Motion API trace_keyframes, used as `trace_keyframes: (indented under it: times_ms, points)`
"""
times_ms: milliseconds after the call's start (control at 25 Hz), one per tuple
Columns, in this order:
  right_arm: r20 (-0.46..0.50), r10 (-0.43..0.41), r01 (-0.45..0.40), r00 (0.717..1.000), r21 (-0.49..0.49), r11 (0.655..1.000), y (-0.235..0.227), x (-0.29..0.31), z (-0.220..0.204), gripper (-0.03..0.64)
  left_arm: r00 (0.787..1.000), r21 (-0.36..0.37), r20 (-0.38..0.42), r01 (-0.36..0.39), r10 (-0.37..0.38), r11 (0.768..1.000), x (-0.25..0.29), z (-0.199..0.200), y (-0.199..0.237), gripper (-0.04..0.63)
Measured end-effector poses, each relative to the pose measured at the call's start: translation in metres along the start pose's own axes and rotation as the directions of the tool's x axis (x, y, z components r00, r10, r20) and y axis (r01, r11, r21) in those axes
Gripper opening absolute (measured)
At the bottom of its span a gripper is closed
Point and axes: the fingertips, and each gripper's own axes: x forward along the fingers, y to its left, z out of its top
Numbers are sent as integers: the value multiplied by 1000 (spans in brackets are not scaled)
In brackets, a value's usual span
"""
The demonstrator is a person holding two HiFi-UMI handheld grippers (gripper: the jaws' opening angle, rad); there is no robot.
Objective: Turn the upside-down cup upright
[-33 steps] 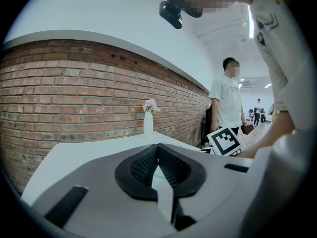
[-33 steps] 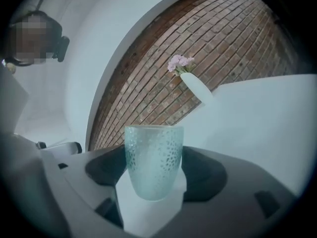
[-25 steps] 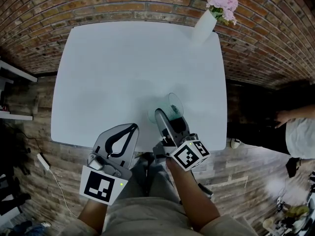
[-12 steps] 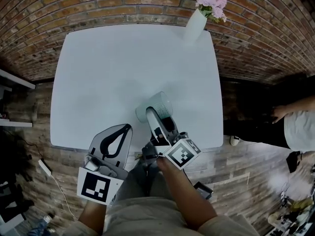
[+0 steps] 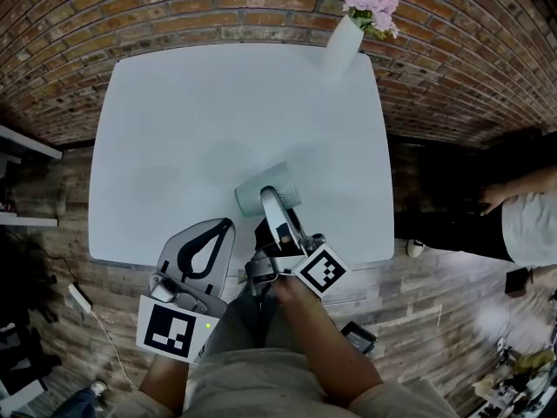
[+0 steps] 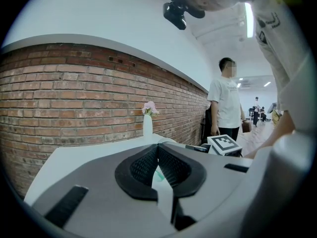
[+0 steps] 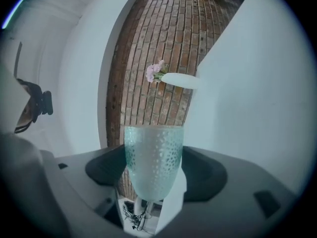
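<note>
A pale green cup (image 5: 258,196) with a dimpled surface is gripped in my right gripper (image 5: 271,200), lifted off the white table (image 5: 174,129) near its front edge and lying on its side. In the right gripper view the cup (image 7: 152,157) fills the gap between the dark pads, and my right gripper (image 7: 153,168) is rolled so the table stands at the picture's right. My left gripper (image 5: 223,226) rests shut and empty at the table's front edge, left of the cup. Its jaws (image 6: 158,163) meet with nothing between them.
A white vase (image 5: 342,43) with pink flowers stands at the table's far right corner, also in the left gripper view as the vase (image 6: 147,125). A person (image 6: 225,103) stands beyond the table's right side. A brick wall (image 5: 218,3) and brick floor surround the table.
My right gripper has rolled with the cup, which went from mouth partly up to lying on its side, and drifted slightly left. The left gripper has stayed put.
</note>
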Motion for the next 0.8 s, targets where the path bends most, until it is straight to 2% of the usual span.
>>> trace_keyframes:
  times_ms: [240, 480, 680, 760, 800]
  points:
    - [17, 41, -42, 999, 86, 995, 4, 1, -2, 347, 1000, 0, -4, -1, 1, 1000, 1, -1, 0, 9]
    - [17, 70, -72, 997, 112, 991, 9, 1, -2, 347, 1000, 13, -28, -13, 13, 1000, 4, -7, 4, 9]
    - [24, 83, -86, 996, 144, 986, 11, 0, -3, 347, 998, 36, -63, 13, -11, 999, 14, -19, 3, 12]
    - [23, 85, -88, 996, 151, 985, 11, -1, -4, 347, 997, 41, -76, 33, -30, 999, 19, -24, 2, 49]
    - [23, 87, -89, 996, 153, 984, 11, -1, -4, 347, 996, 41, -82, 48, -44, 998, 22, -25, 1, 116]
